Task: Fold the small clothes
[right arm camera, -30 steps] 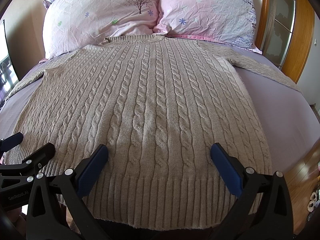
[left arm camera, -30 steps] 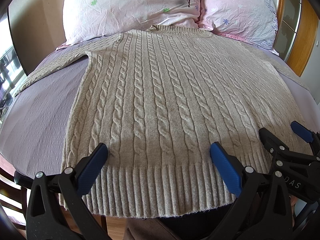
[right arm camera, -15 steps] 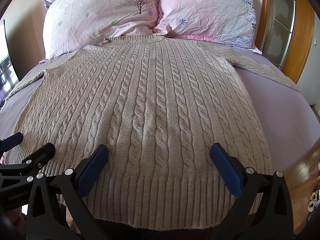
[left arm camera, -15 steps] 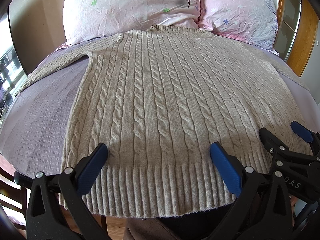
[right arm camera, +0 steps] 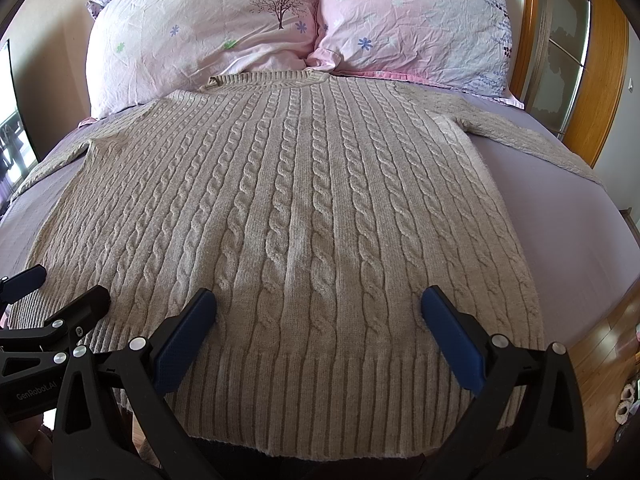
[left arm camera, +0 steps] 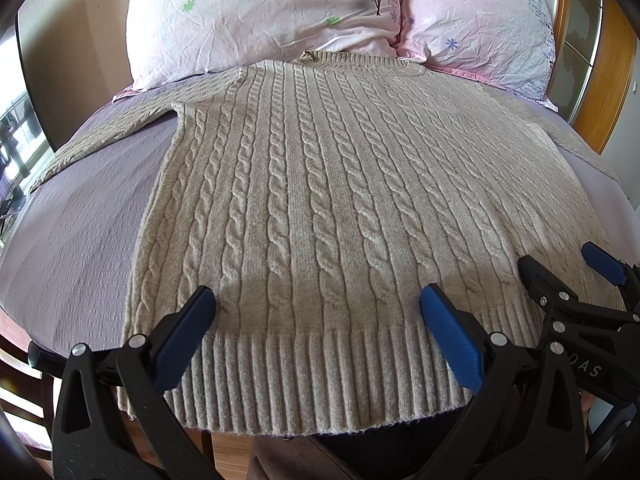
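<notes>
The sweater [left arm camera: 320, 184] lies flat on the bed [left arm camera: 80, 232], collar toward two pillows [right arm camera: 208, 36] behind it.

A home bedroom, two floral pillows [right arm camera: 304, 28] leaning at the head of a lilac-sheeted bed [right arm camera: 560, 216], wooden headboard [right arm camera: 600, 80] standing behind

Your sweater [left arm camera: 320, 200] is beige-grey, knit in vertical cable braids with a plain ribbed hem. Under the sweater, the bed sheet [left arm camera: 80, 240] is pale lilac. Beyond the sweater's collar, two pillows [right arm camera: 208, 32] are pale pink with small blue and green flowers and a dark tree print. Each tool [left arm camera: 316, 308] [right arm camera: 318, 308] is black with blue pads.
</notes>
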`<state>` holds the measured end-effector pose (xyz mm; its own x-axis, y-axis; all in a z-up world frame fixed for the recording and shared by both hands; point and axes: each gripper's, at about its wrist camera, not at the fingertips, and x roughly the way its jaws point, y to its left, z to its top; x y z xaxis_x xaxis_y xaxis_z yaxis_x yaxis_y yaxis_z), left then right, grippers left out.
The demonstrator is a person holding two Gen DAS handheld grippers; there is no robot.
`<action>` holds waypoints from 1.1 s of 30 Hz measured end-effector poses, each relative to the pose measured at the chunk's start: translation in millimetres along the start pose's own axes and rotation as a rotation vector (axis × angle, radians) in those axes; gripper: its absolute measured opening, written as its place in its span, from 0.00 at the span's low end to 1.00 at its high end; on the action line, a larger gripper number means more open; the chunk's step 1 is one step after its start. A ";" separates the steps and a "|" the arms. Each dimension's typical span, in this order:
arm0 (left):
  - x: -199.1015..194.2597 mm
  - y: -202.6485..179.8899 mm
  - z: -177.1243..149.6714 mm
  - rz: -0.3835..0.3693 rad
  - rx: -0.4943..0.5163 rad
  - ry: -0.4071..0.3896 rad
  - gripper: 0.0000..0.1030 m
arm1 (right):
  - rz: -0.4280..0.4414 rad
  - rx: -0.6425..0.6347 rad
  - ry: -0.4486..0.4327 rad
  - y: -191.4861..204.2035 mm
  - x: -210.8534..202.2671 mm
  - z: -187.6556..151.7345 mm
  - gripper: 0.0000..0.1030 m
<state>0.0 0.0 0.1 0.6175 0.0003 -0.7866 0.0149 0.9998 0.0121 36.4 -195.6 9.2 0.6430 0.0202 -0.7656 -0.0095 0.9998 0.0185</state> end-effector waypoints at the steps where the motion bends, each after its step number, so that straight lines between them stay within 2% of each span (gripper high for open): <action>1: 0.0 0.0 0.0 0.000 0.000 0.000 0.98 | 0.000 0.000 0.000 0.1 -0.2 0.0 0.99; 11: 0.0 -0.1 -0.1 0.000 0.001 -0.001 0.98 | 0.020 -0.010 -0.027 -1.3 -0.9 -1.6 0.99; 14: -0.4 0.1 -0.6 -0.002 0.010 -0.010 0.98 | 0.058 -0.042 -0.051 -2.5 -3.5 -0.2 0.99; 15: -0.5 0.1 -0.4 -0.004 0.016 -0.013 0.98 | 0.109 -0.061 -0.058 -9.6 -2.6 3.8 0.99; 17: -0.6 1.8 -1.1 -0.010 0.041 -0.010 0.98 | 0.156 -0.041 -0.053 -20.5 1.5 9.9 0.99; 19: 1.1 6.1 3.1 -0.036 0.040 0.000 0.98 | 0.162 0.046 -0.068 -58.7 2.3 28.5 0.99; 21: -1.5 14.9 11.6 -0.066 0.016 -0.016 0.98 | 0.095 0.166 -0.113 -114.2 0.9 55.4 0.99; 24: -6.9 33.2 30.3 -0.134 -0.040 -0.103 0.98 | 0.008 0.351 -0.153 -193.1 6.5 83.8 0.99; 25: -9.0 41.5 38.4 -0.175 -0.060 -0.149 0.98 | -0.032 0.425 -0.161 -222.4 11.0 91.8 0.94; 26: -9.8 49.7 45.5 -0.223 -0.079 -0.188 0.98 | -0.066 0.490 -0.165 -248.8 15.7 98.3 0.82; 28: -8.7 62.0 57.7 -0.298 -0.115 -0.242 0.98 | -0.139 0.643 -0.145 -310.2 32.5 109.7 0.67; 32: -3.8 76.7 80.5 -0.326 -0.150 -0.281 0.98 | -0.190 0.907 -0.048 -405.4 76.1 112.7 0.47; 33: -1.3 80.8 86.1 -0.323 -0.158 -0.283 0.98 | -0.210 0.951 -0.026 -420.2 84.3 111.3 0.46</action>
<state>68.0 79.1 55.3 0.7921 -0.2948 -0.5345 0.1349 0.9386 -0.3177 179.8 -614.4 8.4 0.5778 -0.1698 -0.7984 0.7226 0.5613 0.4035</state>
